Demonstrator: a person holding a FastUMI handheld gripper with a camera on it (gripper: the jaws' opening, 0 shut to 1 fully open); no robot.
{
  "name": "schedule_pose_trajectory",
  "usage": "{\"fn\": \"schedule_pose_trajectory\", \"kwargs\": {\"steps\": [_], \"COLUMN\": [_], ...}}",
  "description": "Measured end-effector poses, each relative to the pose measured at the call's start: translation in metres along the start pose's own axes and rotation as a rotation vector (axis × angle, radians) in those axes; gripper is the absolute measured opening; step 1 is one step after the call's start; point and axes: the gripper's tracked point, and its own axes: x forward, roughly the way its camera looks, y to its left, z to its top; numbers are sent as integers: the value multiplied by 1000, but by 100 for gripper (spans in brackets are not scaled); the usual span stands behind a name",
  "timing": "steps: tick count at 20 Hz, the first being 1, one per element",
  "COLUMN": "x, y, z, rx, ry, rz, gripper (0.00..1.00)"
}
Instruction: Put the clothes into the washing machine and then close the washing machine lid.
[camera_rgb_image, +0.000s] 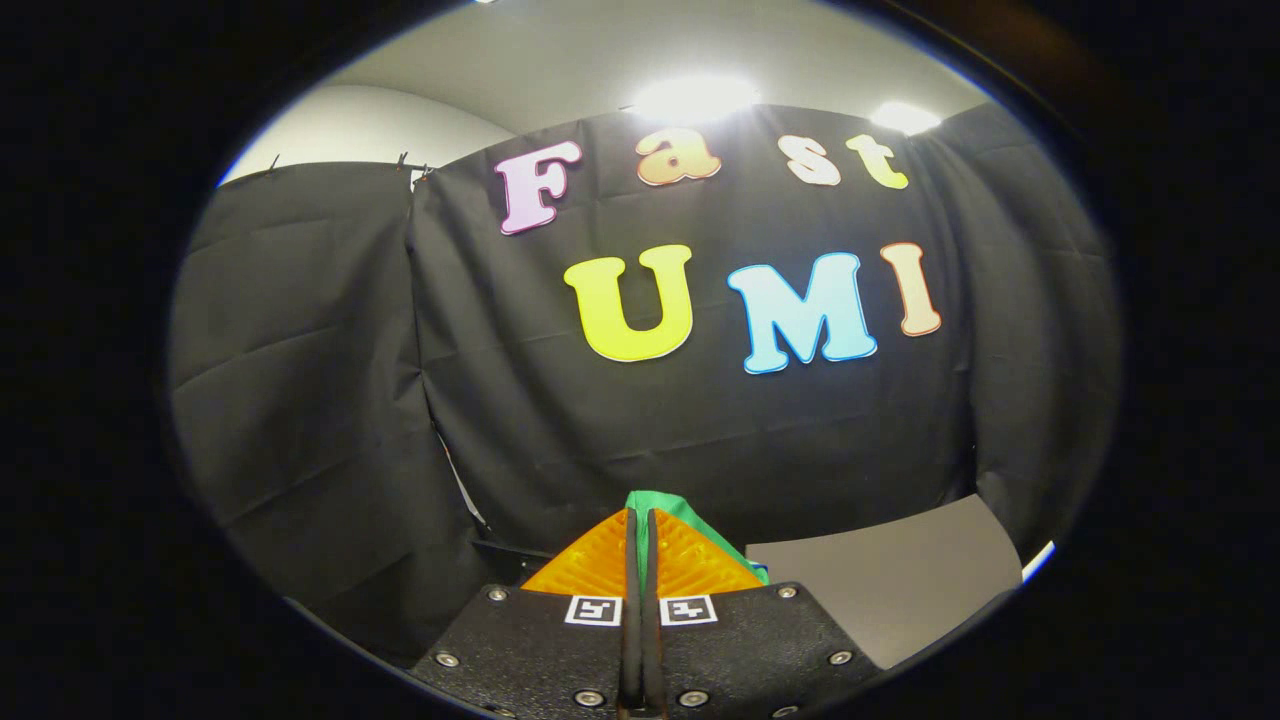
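My gripper (640, 515) is raised and points at the booth's black cloth wall. Its two fingers are pressed nearly together, and a green piece of clothing (668, 503) is pinched between them. A fold of the green cloth sticks out past the fingertips and down the right finger's outer side. The rest of the garment is hidden behind the fingers.
A grey flat surface (890, 580) lies low to the right of the fingers. The black cloth wall (500, 400) hangs close ahead and wraps round to the left. White ceiling with bright lights (690, 95) is above it.
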Motion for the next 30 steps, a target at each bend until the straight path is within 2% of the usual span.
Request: {"fn": "schedule_pose_trajectory", "kwargs": {"steps": [8, 15, 20, 30], "x": [22, 34, 49, 102], "y": [100, 151, 156, 139], "z": [-16, -43, -88, -225], "rx": [-14, -8, -27, -34], "ry": [22, 53, 109, 270], "rz": [34, 39, 18, 17], "gripper": [0, 0, 0, 0]}}
